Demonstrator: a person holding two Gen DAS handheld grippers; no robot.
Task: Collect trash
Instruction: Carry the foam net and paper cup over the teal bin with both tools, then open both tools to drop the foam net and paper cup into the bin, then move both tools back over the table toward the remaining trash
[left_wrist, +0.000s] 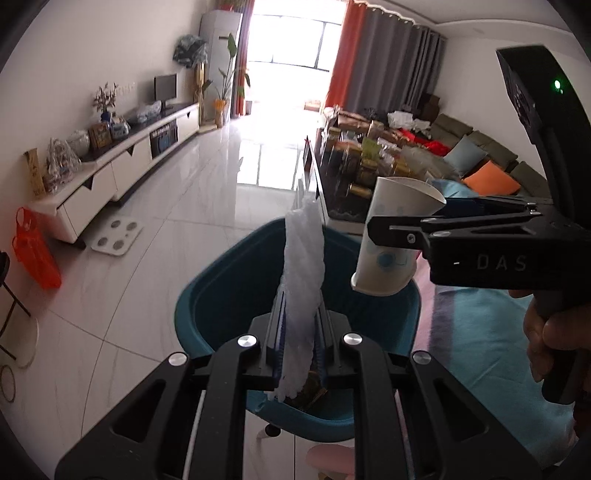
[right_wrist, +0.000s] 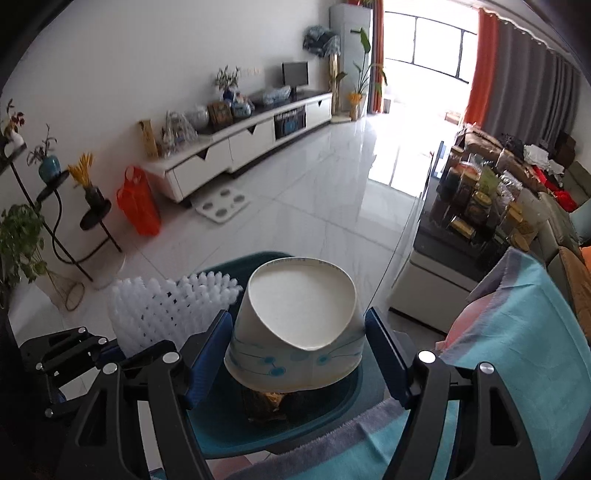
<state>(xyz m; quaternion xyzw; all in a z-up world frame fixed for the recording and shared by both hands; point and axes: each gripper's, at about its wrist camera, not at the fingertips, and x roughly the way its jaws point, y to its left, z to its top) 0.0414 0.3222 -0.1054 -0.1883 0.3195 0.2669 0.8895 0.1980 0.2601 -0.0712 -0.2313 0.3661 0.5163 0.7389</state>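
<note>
A white foam net sleeve (left_wrist: 303, 266) — the ribbed mesh kind — stands up out of the left gripper's (left_wrist: 301, 332) closed jaws, pinched flat, its top end fanning wider in the right wrist view (right_wrist: 162, 314). Beside it a white paper cup (right_wrist: 295, 332) with pale blue dots and lines is squeezed between the right gripper's (right_wrist: 299, 350) blue pads, its rim pressed out of round. Both hang over a teal trash bin (left_wrist: 221, 295) — dark crumpled wrappers (right_wrist: 266, 402) lie at the bottom of it.
</note>
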